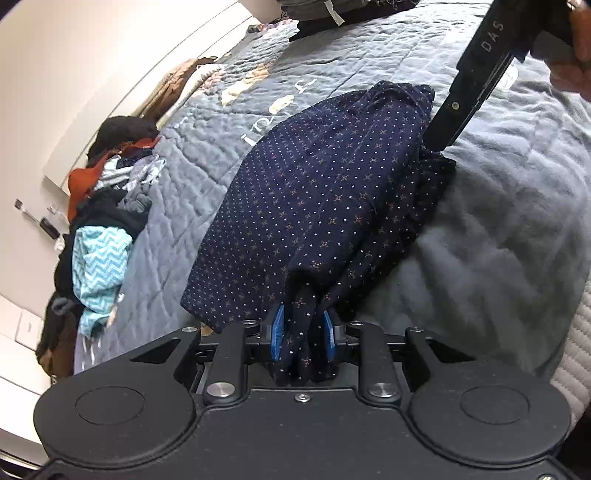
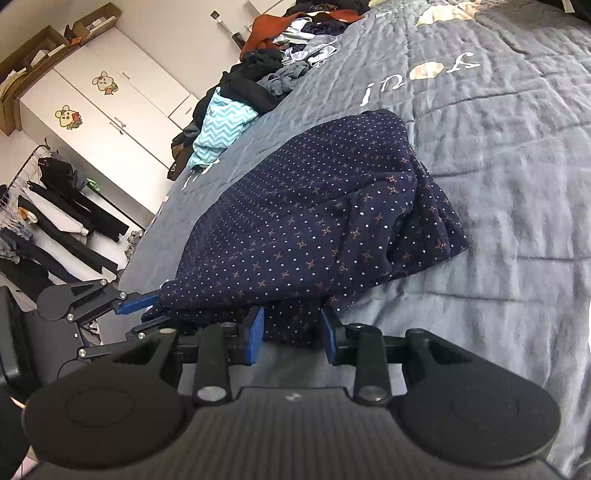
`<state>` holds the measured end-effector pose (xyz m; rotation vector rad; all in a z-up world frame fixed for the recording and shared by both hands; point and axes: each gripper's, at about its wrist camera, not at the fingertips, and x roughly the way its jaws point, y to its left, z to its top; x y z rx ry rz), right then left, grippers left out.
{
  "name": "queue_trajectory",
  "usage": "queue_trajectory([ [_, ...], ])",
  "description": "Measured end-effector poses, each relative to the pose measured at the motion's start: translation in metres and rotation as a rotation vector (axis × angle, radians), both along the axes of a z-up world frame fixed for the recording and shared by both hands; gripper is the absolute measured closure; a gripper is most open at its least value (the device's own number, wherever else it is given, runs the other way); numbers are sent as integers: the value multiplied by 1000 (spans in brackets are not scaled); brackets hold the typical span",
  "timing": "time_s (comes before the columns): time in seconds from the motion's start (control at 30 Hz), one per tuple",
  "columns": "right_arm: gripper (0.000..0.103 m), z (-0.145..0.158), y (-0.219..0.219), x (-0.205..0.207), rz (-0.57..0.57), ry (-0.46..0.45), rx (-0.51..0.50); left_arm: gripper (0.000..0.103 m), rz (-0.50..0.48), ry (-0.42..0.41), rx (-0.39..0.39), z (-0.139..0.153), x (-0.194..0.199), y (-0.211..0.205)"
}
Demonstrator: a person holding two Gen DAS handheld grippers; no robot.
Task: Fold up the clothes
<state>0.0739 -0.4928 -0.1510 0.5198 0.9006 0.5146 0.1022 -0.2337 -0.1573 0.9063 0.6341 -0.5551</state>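
Note:
A navy garment (image 1: 314,192) with small dots and orange crosses lies partly folded on the grey quilted bed (image 1: 498,221). In the left wrist view my left gripper (image 1: 303,332) is shut on a bunched near edge of it, with cloth filling the gap between the blue pads (image 1: 277,332). The right gripper (image 1: 437,146) comes in from the upper right, its tip at the garment's far corner. In the right wrist view the same garment (image 2: 314,206) spreads ahead, and my right gripper (image 2: 292,334) has cloth packed between its blue pads (image 2: 255,336). The left gripper (image 2: 147,312) grips the left edge.
A pile of loose clothes (image 1: 107,221) lies along the bed's far side (image 2: 258,85). A dark folded stack (image 1: 332,14) sits at the bed's far end. A hand (image 1: 576,74) holds the right gripper. A white wardrobe (image 2: 92,103) and a clothes rack (image 2: 44,206) stand beyond the bed.

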Motion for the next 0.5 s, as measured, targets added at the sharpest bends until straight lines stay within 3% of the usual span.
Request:
queue_trajectory([
  [0.13, 71, 0, 2, -1, 11, -3, 4, 79, 9, 6, -16, 4, 2, 3],
  [0.3, 71, 1, 11, -2, 60, -11, 6, 77, -20, -14, 52, -8, 1, -2],
  [0.43, 71, 2, 18, -5, 86, -17, 8, 63, -76, -105, 158, -28, -7, -12],
  [0.5, 71, 2, 20, -6, 89, -15, 5, 68, -72, -103, 137, -27, -5, -12],
])
